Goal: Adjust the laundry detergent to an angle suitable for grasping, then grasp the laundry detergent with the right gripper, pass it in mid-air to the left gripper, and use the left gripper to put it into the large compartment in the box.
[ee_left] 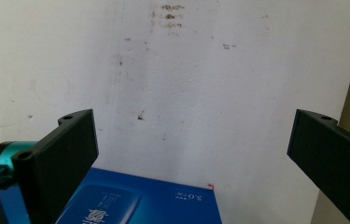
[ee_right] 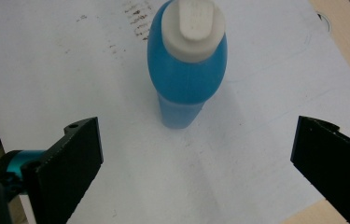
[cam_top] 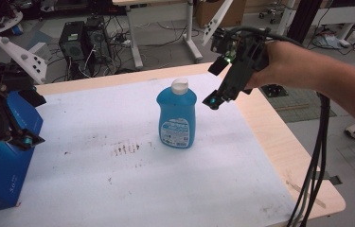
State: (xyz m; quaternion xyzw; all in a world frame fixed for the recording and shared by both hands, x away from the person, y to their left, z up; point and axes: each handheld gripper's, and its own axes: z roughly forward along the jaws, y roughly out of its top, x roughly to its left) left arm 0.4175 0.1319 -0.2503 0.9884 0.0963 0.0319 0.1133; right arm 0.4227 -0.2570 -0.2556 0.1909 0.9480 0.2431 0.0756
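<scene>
A blue bottle [cam_top: 177, 118] with a white cap stands upright near the middle of the white sheet; from above it appears as the bottle [ee_right: 187, 60] in the right gripper view. My right gripper [cam_top: 215, 100] hangs in the air just right of the bottle's top, tilted down toward it, and my right gripper [ee_right: 196, 163] is open with nothing between its jaws. A blue box [cam_top: 2, 165] stands at the table's left edge. My left gripper [cam_top: 23, 139] hovers over the box [ee_left: 140, 203], and my left gripper [ee_left: 191, 154] is open and empty.
The white sheet [cam_top: 132, 189] covers most of the wooden table [cam_top: 284, 142] and bears dark smudges [cam_top: 127, 149] left of the bottle. Cables [cam_top: 315, 161] trail from the right gripper past the table's right edge. Computers and desk legs stand on the floor beyond.
</scene>
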